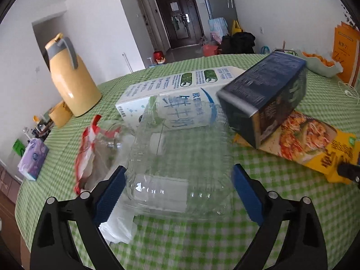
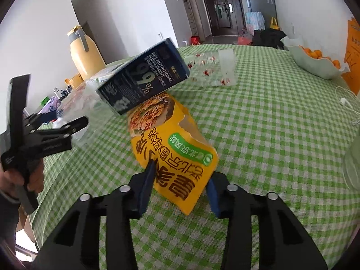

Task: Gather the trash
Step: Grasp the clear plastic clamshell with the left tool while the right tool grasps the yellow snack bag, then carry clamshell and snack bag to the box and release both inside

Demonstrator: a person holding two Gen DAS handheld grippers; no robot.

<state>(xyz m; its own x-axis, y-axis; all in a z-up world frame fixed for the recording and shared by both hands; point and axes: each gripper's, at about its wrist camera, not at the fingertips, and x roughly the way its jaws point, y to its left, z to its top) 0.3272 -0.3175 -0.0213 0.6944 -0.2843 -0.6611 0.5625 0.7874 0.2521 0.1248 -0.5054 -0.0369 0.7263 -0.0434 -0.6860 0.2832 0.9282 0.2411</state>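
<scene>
A clear crushed plastic bottle (image 1: pixel 177 171) lies on the green checked table between the open blue pads of my left gripper (image 1: pixel 177 186); the pads do not visibly press it. A red and white wrapper (image 1: pixel 86 155) lies left of it. A white milk carton (image 1: pixel 177 99) lies behind. A dark blue box (image 1: pixel 265 94) leans on a yellow food box (image 1: pixel 315 141). My right gripper (image 2: pixel 180 186) has its pads on both sides of the yellow food box (image 2: pixel 175 153), lifted at the near end. The dark blue box (image 2: pixel 144 76) rests on its far end.
A yellow thermos jug (image 1: pixel 72 76) stands at the table's left edge, a purple tissue pack (image 1: pixel 33 157) nearer. A bowl of oranges (image 2: pixel 317 63) sits far right. A clear printed wrapper (image 2: pixel 211 69) lies mid-table. White earphones (image 2: pixel 346 103) lie at the right. The left gripper (image 2: pixel 45 135) shows at the left.
</scene>
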